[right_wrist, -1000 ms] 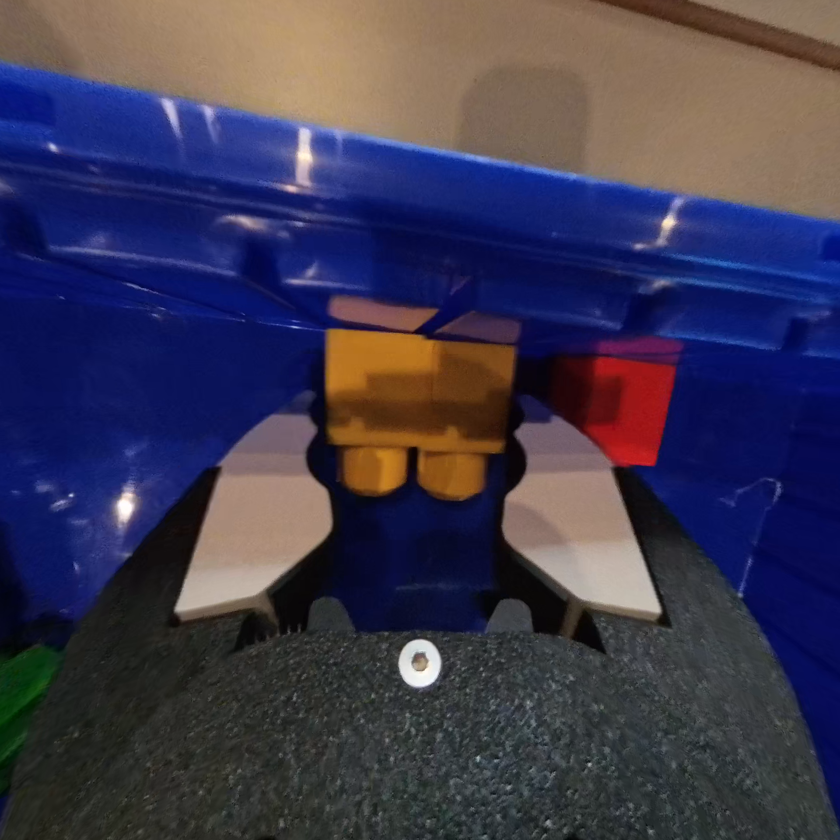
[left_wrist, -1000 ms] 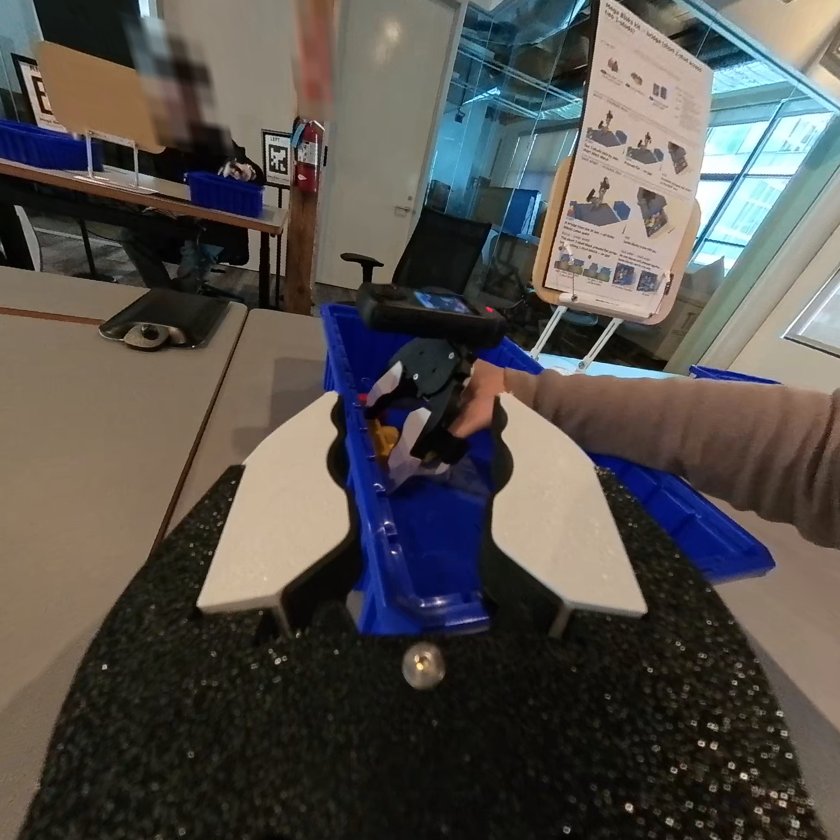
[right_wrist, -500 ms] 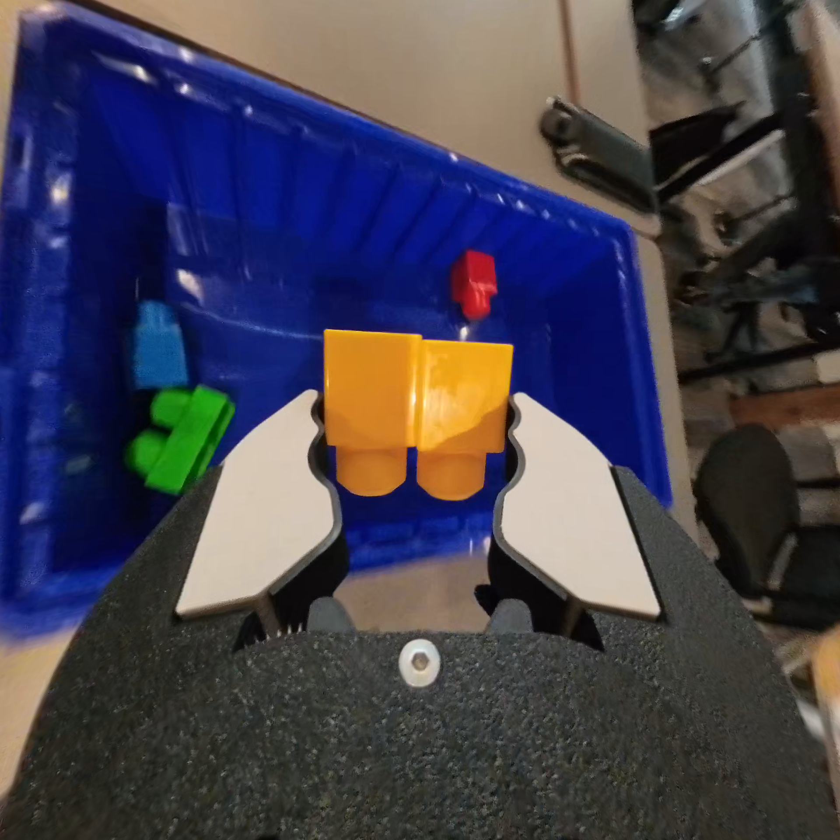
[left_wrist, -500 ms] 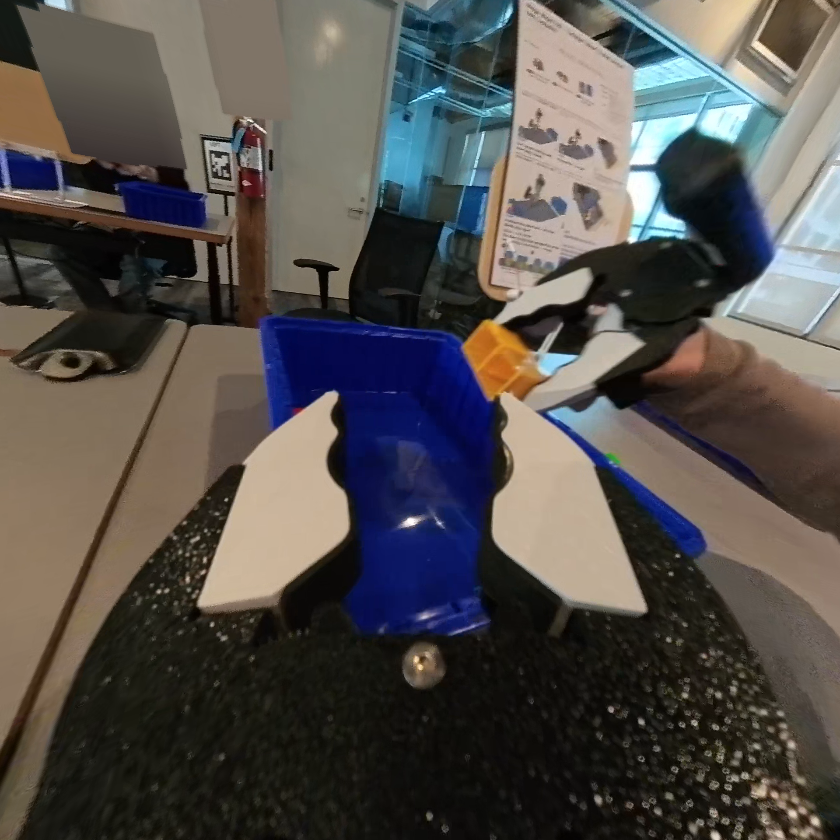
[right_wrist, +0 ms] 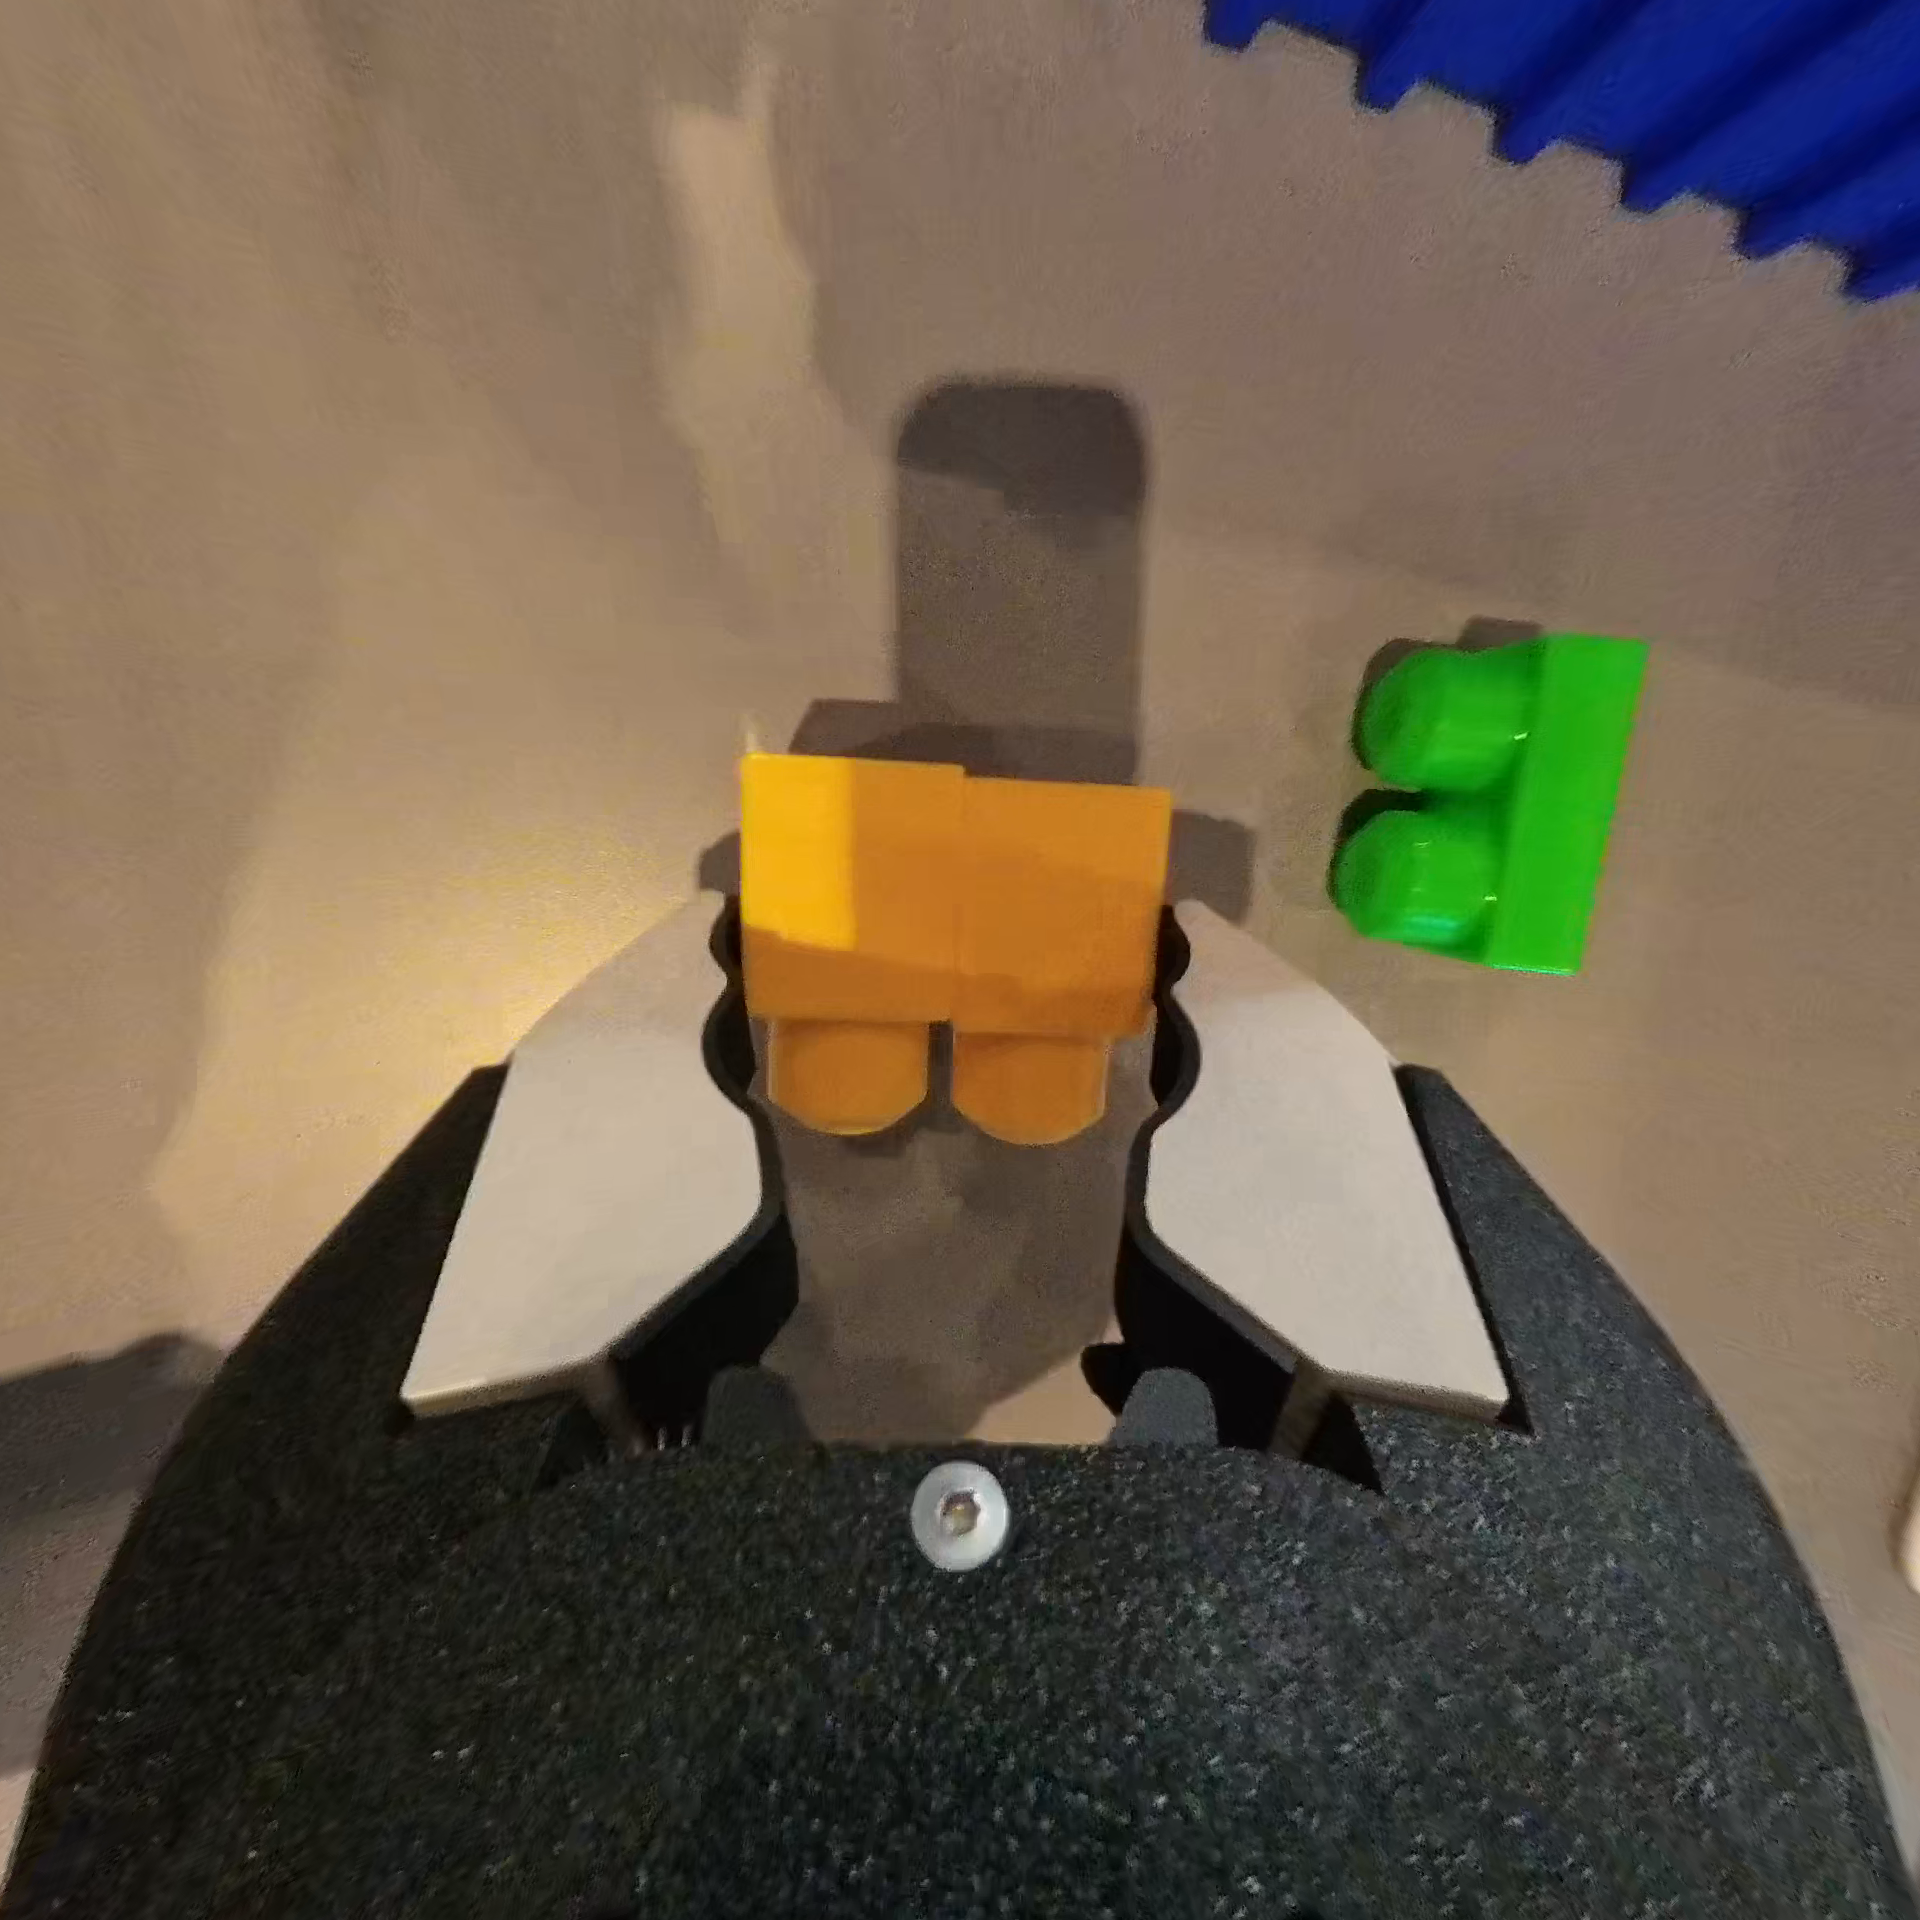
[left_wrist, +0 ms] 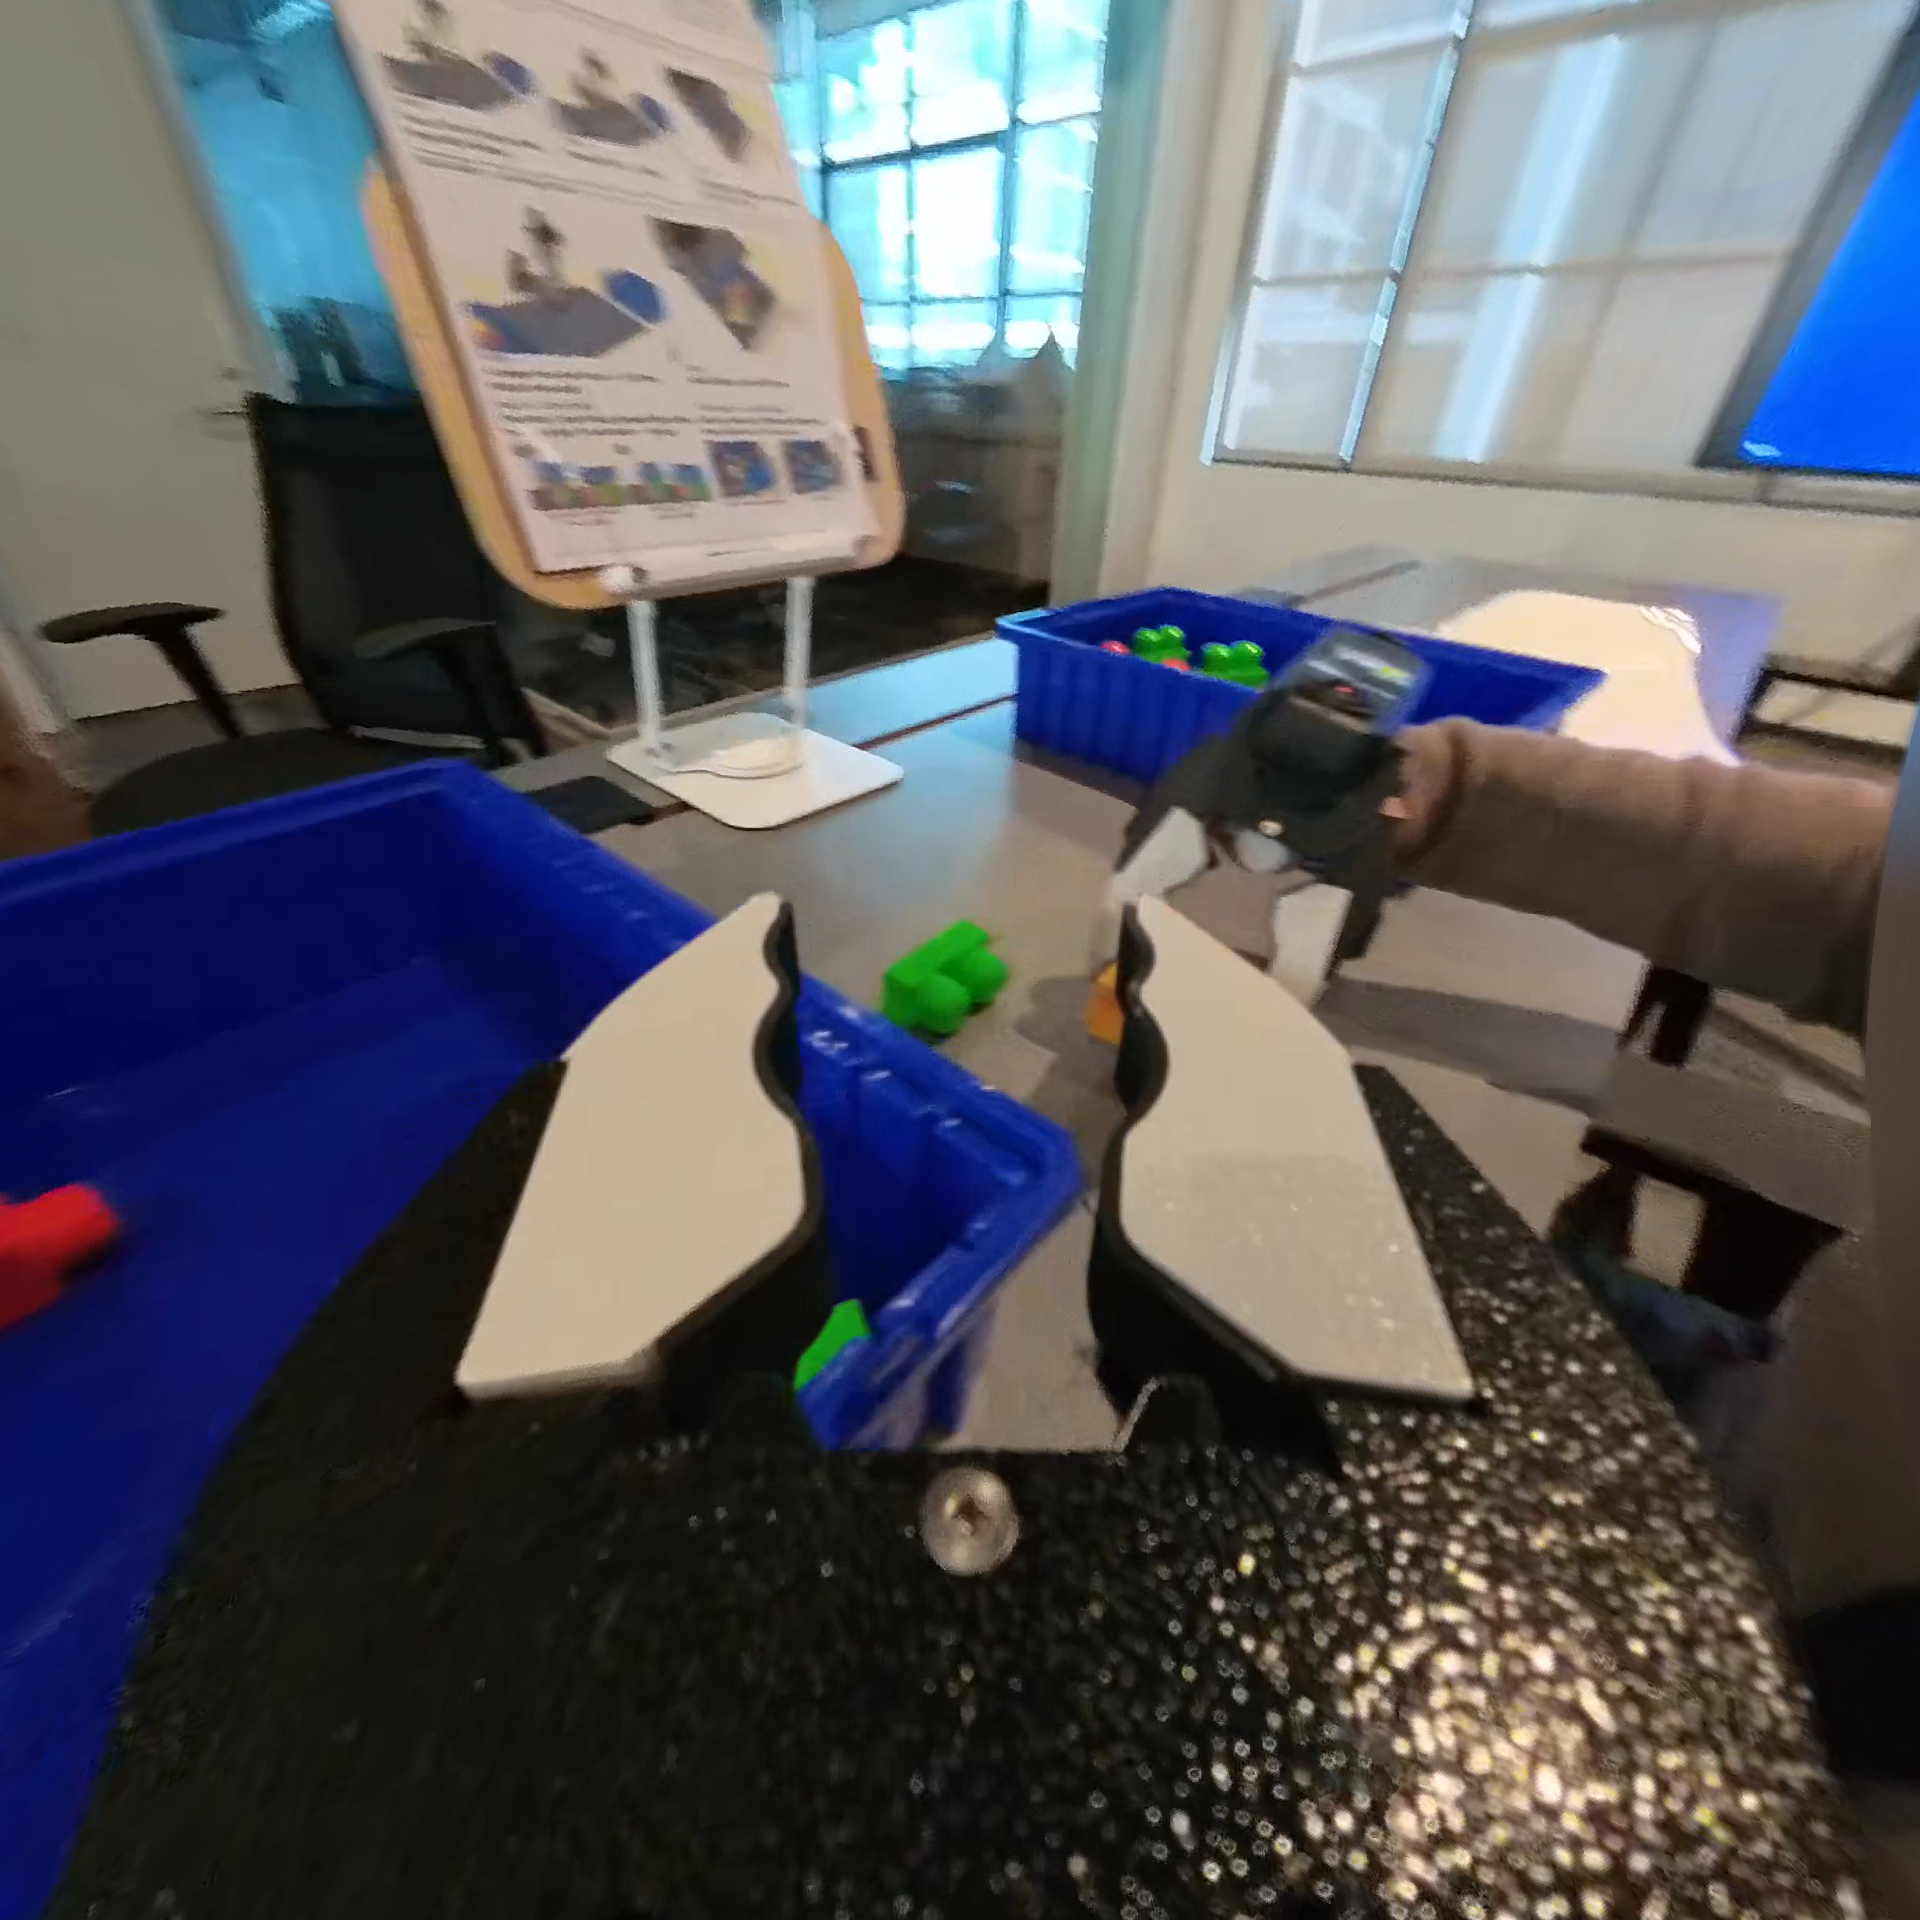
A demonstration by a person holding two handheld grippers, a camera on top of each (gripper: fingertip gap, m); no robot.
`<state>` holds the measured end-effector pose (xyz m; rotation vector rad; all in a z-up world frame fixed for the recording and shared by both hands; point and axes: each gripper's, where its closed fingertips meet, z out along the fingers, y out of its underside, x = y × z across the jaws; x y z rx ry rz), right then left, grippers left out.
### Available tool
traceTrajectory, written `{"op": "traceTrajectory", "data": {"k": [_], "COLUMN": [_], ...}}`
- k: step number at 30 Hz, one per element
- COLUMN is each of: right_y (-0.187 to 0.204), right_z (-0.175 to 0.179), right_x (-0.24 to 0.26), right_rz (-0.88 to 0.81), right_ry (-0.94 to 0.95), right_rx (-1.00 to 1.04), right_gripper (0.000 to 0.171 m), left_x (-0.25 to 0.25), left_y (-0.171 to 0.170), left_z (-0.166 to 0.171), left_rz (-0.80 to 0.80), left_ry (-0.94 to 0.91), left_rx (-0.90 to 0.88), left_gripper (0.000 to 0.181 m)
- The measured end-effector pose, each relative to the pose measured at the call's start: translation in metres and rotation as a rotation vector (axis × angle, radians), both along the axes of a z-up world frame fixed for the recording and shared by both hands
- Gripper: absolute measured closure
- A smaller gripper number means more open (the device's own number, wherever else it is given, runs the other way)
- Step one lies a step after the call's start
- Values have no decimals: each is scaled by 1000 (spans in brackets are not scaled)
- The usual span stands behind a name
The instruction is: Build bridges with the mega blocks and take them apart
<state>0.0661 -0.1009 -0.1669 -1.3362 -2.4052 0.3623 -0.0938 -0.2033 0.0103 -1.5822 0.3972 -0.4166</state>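
Observation:
My right gripper (right_wrist: 951, 935) is shut on an orange two-stud block (right_wrist: 951, 894), studs pointing back at the camera, held low over the tan table. A green two-stud block (right_wrist: 1486, 810) lies on its side on the table just to its right. In the left wrist view my left gripper (left_wrist: 956, 935) is open and empty above the near corner of a blue bin (left_wrist: 966, 1132). Beyond it lies the green block (left_wrist: 940, 971). The orange block (left_wrist: 1101, 1003) is half hidden behind my right finger, under the right gripper (left_wrist: 1216, 935).
The blue bin holds a red block (left_wrist: 42, 1236) and a green block (left_wrist: 831, 1340). A second blue bin (left_wrist: 1101, 696) with green and red blocks stands at the back. An instruction board on a white stand (left_wrist: 758, 769) is behind, and a bin corner (right_wrist: 1662, 125) shows top right. The gap from one gripper's tips to the other's is roughly 25 cm.
My right gripper lifted the orange block out of the blue bin and carried it down over the table beside the green block. The left wrist view swung to the right.

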Motion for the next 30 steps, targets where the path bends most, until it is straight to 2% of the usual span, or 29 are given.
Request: {"op": "traceTrajectory", "data": {"k": [3, 6, 9, 13, 17, 19, 21, 30], "right_y": [5, 5, 8, 8, 22, 51, 70, 43], "right_z": [-13, -10, 5, 18, 9, 11, 16, 18], "right_x": [3, -1, 0, 7, 18, 28, 35, 26], "right_rz": [-25, -3, -68, -138, -205, -314, -399, -390], "right_ry": [-61, -9, 90, 258, 269, 280, 322, 388], "right_rx": [-65, -111, -135, -94, 28, 165, 200, -363], "right_gripper": [96, 95, 81, 77, 78, 88, 99, 110], "left_x": [37, 62, 89, 124, 158, 164, 163, 137], "left_y": [1, 0, -5, -1, 12, 23, 35, 100], "left_z": [-10, -18, -18, -33, -61, -73, -83, -145], "left_rz": [-71, -85, -116, -140, -173, -144, -103, 71], "left_ry": [61, 105, 139, 205, 264, 304, 326, 296], "left_rx": [-36, -78, -66, -85, -148, -159, -166, -399], "left_gripper": [116, 109, 109, 110, 108, 107, 108, 116]}}
